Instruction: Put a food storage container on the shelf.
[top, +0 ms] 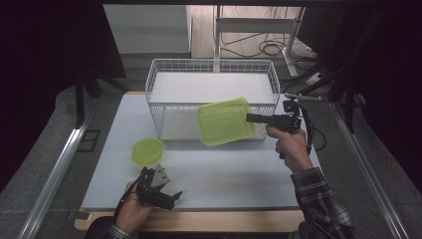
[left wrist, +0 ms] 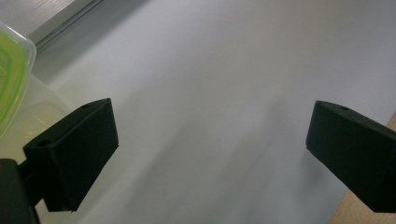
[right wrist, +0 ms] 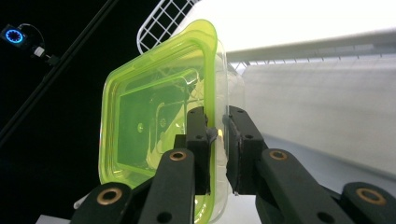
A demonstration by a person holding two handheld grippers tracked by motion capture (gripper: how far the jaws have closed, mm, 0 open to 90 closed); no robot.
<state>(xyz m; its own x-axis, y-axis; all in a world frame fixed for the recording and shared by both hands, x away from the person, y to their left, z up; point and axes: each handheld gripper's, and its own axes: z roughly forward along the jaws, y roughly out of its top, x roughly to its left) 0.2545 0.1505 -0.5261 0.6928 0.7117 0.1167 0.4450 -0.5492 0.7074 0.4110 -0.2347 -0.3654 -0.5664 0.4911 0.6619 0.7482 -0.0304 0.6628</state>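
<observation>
The right claw (top: 251, 118) was clamped on the rim of a green tub (top: 225, 121), holding it tilted in the air in front of the wire basket (top: 155, 84). The left claw (top: 171, 198) sat wide open and empty at the near left of the surface (top: 224, 169). A round green lid (top: 148, 150), perhaps on its own container, lay just beyond it.
</observation>
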